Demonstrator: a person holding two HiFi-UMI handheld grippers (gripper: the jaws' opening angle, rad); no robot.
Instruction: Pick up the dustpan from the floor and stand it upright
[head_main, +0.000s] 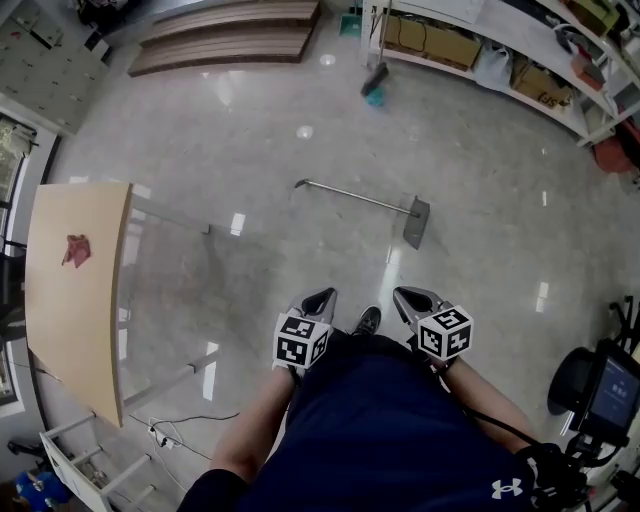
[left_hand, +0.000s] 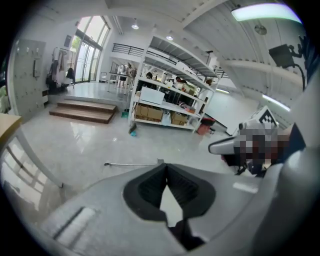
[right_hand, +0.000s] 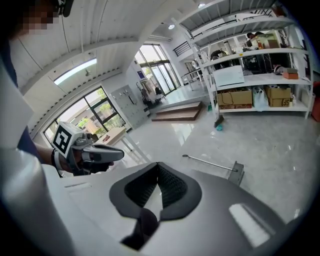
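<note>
On the floor ahead of the person, in the head view, the dustpan (head_main: 416, 222) is seen lying down, its long thin handle stretched to the left and its pan at the right end. It lies well apart from both tools. The left gripper (head_main: 322, 297) and the right gripper (head_main: 415, 297) are held side by side near the body, pointed toward it.

In the left gripper view, the left gripper (left_hand: 167, 167) is shown with its jaws pressed together and nothing between them. The dustpan (left_hand: 132, 164) is seen farther off on the floor.

In the right gripper view, the right gripper (right_hand: 158, 166) is likewise shown closed and empty, with the dustpan (right_hand: 237, 173) lying farther out and to the right.

Nothing has yet been picked up. If the jaws are not spread before the handle is reached, the dustpan would probably be pushed across the glossy floor rather than taken. A grip far from the pan could let the slim handle twist in the pads under the pan's weight. Once stood upright, it could slide and topple.
</note>
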